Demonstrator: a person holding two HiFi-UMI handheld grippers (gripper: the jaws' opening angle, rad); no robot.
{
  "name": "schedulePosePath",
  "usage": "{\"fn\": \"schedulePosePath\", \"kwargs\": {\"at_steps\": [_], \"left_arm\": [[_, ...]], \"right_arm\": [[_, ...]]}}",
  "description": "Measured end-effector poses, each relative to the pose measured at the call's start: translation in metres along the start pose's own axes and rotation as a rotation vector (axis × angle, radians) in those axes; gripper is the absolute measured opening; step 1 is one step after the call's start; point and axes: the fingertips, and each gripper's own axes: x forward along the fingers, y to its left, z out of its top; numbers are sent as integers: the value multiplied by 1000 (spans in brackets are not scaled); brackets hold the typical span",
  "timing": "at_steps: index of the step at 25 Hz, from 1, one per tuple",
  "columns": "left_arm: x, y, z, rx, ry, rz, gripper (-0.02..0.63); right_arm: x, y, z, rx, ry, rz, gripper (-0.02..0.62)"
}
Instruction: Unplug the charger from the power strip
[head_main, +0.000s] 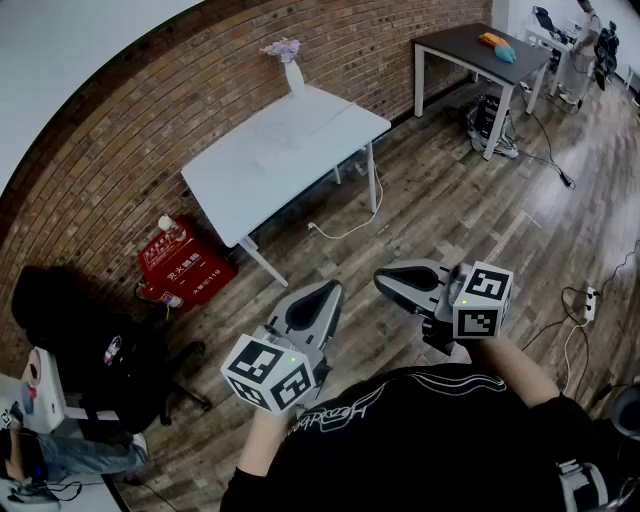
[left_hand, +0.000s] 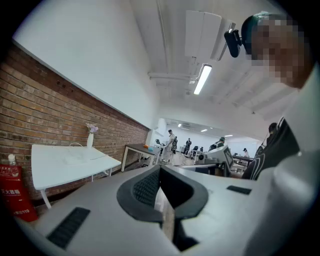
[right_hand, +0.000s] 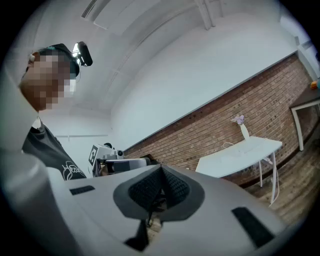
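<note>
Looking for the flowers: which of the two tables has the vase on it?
The white table, with the vase at its far edge; the dark table has none.

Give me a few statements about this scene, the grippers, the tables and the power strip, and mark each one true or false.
1. Both the left gripper and the right gripper are shut and empty. True.
2. The vase of flowers stands on the dark table. False: the vase stands on the white table.
3. A red box sits on the floor by the brick wall. True.
4. The right gripper is touching the power strip. False: what looks like the power strip lies on the floor off to the person's right, well apart from it.
</note>
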Motion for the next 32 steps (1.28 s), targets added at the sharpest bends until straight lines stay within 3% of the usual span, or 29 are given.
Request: {"fn": "schedulePosePath", "kwargs": {"at_steps": [6,13,19,32], "left_arm": [[-6,23,-6,-59,12,2,3],[-19,41,-2,-50,38,-18,3],[-39,66,-12,-79,54,-11,3],[-86,118,-29,-155,31,24,3]], "right_arm": [[16,-2,-7,17,12,-19,-3],[43,3,-16,51,33,-35,-3],[72,3,-35,143,58,-44,-3],[127,25,-57,137,88,24,-3]]}}
